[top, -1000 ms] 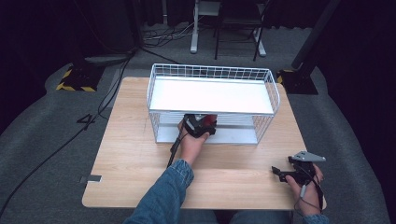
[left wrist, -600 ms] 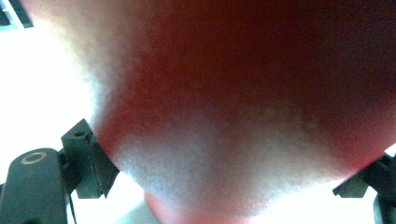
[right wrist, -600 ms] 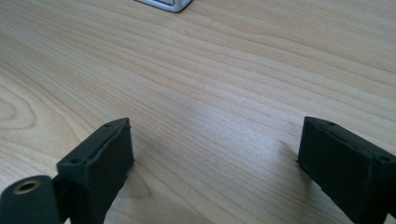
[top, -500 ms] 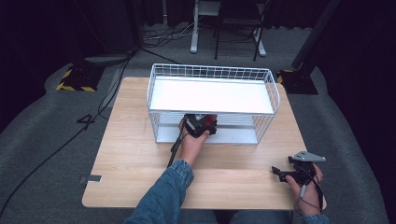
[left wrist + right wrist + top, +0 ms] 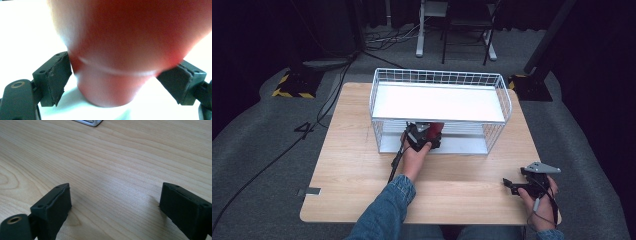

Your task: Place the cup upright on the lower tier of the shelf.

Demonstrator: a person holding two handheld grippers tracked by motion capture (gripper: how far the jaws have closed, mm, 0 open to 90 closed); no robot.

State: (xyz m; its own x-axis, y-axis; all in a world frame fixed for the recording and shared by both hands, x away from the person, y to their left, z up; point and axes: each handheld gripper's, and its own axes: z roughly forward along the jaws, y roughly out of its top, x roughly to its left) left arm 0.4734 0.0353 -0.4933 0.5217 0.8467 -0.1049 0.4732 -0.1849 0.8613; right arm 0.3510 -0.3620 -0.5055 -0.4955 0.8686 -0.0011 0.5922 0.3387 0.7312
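A white wire rack [image 5: 377, 100] with two levels stands on the far half of the wooden table [image 5: 352, 165]. My left gripper [image 5: 423, 136] reaches into its lower level from the front. In the left gripper view a blurred red cup [image 5: 125, 50] stands upright on the white shelf floor, and my left gripper [image 5: 122, 82] is shut on it with both pads against its sides. The same red cup [image 5: 436, 128] peeks out under the upper shelf in the high view. My right gripper [image 5: 509, 184] rests at the table's front right, open, with bare wood between its pads [image 5: 115, 205].
The rack's white upper shelf [image 5: 437, 102] overhangs the left gripper. A corner of the rack's base [image 5: 87, 122] lies ahead of the right gripper. A cable [image 5: 394, 165] trails from the left hand. Metal stands [image 5: 419, 30] and floor cables sit behind the table.
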